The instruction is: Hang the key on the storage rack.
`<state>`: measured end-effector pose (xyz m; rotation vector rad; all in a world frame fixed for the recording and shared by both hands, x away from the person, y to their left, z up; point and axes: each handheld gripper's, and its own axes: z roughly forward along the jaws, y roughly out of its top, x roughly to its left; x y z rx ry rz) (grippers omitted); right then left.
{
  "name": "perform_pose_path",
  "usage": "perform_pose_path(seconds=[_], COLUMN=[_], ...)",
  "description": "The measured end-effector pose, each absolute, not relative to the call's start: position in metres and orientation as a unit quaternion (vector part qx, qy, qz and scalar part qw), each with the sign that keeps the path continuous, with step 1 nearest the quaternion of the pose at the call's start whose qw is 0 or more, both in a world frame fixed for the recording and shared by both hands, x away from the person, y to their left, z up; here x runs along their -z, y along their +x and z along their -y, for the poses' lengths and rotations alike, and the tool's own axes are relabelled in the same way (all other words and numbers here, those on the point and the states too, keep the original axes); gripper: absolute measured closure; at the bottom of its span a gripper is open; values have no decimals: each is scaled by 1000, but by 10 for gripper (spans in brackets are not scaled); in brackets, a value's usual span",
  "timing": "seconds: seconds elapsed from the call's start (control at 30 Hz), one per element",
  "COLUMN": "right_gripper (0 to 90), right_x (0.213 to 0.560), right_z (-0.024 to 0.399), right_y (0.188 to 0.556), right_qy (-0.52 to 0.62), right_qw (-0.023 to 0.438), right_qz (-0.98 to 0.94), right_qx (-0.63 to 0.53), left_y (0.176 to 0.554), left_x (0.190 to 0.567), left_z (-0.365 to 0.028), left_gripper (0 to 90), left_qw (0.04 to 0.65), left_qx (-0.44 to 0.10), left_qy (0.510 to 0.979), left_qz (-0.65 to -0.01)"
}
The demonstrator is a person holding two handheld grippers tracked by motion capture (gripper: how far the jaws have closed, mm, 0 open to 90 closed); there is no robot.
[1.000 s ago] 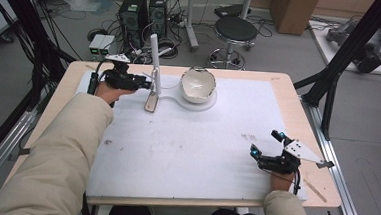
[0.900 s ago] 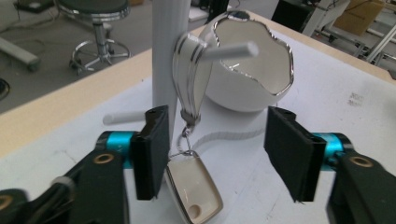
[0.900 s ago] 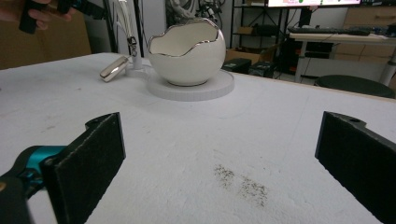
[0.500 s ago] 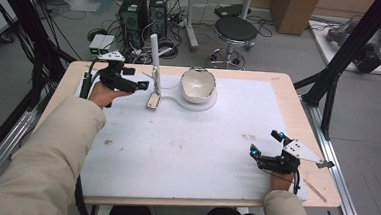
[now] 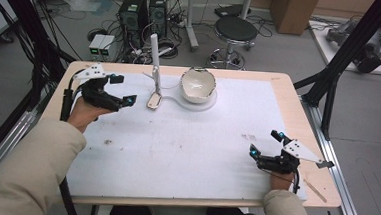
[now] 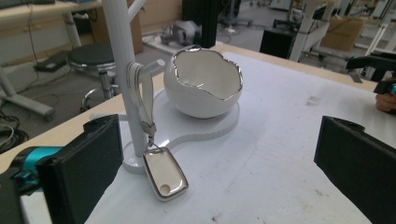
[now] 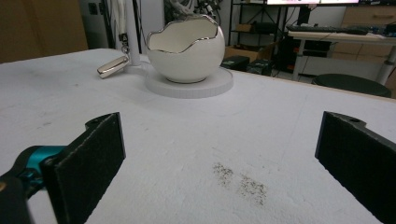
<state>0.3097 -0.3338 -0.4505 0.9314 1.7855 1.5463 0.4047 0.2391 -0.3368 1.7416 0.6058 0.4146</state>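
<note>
Wooden table [image 5: 299, 101], white mat [image 5: 186, 147] on top; white stand base [image 5: 198, 104] on mat.

We see a glossy ceramic-looking bowl [image 6: 206, 84] with a shiny metallic rim, a polished key fob [image 6: 165, 173] on a smooth strap [image 6: 147, 100], and a matt white mat [image 5: 185, 152] edged by pale wooden table [image 5: 299, 101].

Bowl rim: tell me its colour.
Silver, on a white bowl; the left gripper view shows it best.

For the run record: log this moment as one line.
left gripper: jaws just opened, nothing between them | key fob: hanging by strap from stand peg, tip on table | right gripper: open, near table edge
</note>
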Motion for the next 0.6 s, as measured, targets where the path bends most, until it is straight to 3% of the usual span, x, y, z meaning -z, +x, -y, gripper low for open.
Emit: perform_pose_path(seconds=[0.6], right_gripper=[6], right_x=[452], right_z=[337], right_y=[307], right_qy=[344], right_qw=[305], right_qz=[-657], right_qx=[-598], left_y=[304], left_x=[409], left_z=[-281], left_gripper=[17], left_qw=[651], left_qx=[-262], left_qy=[659], left_qz=[-270])
